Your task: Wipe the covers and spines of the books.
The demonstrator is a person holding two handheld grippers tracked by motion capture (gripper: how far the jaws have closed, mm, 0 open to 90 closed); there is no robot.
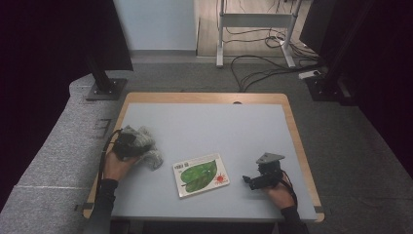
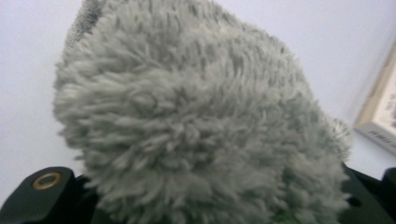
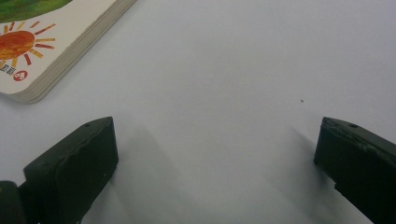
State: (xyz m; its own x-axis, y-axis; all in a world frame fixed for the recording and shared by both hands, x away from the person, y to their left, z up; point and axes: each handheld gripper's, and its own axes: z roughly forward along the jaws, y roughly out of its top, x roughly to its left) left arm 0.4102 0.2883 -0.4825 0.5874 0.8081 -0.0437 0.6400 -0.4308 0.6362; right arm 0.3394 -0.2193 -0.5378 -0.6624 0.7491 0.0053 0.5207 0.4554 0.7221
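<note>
A grey fluffy plush thing (image 1: 145, 142) lies at the table's left side, and my left gripper (image 1: 136, 147) is shut on it, held by a hand coming in from below. In the left gripper view the fluffy thing (image 2: 196, 116) bulges up between the black jaws and hides their tips. A board book (image 1: 200, 174) with a green leaf and a red sun on its cover lies flat at the front middle. My right gripper (image 1: 249, 181) rests low on the table to the right of the book, pointing left. In the right gripper view the right gripper (image 3: 217, 135) stands open over bare table, with the book's corner (image 3: 42, 42) at the upper left.
The light blue table top (image 1: 219, 126) has a wooden rim. Behind it on the carpet are a black stand base (image 1: 104, 87), a white desk frame (image 1: 253, 22) and loose cables (image 1: 258, 68). A grey padded cover (image 1: 58, 146) lies left of the table.
</note>
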